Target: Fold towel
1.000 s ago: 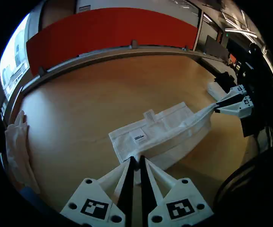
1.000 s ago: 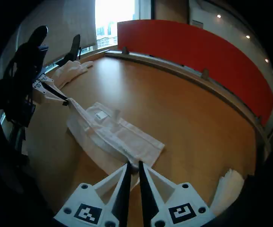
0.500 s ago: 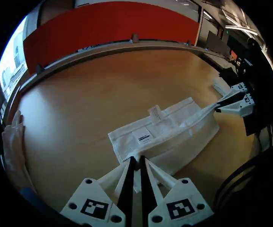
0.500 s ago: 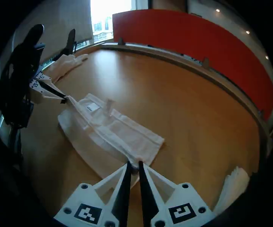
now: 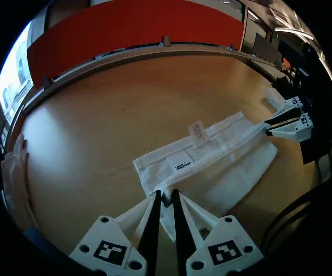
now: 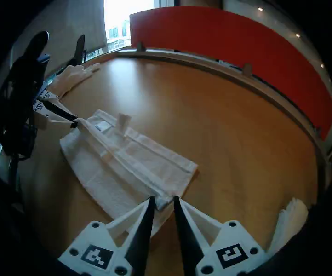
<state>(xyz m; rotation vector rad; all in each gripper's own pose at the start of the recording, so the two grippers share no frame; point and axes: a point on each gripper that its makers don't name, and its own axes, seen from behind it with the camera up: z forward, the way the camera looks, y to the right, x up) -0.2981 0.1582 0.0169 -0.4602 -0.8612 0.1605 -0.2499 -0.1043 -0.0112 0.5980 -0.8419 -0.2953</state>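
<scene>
A white towel point(image 5: 212, 161) point(image 6: 124, 156) lies folded lengthwise on the wooden table point(image 5: 120, 106), with its labels facing up. In the left gripper view, my left gripper point(image 5: 165, 195) stands at the towel's near corner, jaws slightly parted with the corner between them. At the towel's far end is my right gripper point(image 5: 269, 128), its two fingers apart. In the right gripper view, the right gripper point(image 6: 163, 202) is open around the folded corner. There the left gripper point(image 6: 71, 122) shows at the opposite end, held by a dark-sleeved person.
A pile of white cloths point(image 5: 12, 184) point(image 6: 69, 76) sits at one table end. Another white cloth point(image 6: 290, 221) point(image 5: 274, 96) lies at the other. A red partition point(image 5: 134, 32) point(image 6: 239, 37) runs along the table's far edge. Dark chairs point(image 6: 78, 48) stand by the window.
Both grippers carried the lifted towel edge forward and down, so the fold now lies flat. Both pairs of jaws have widened around the corners.
</scene>
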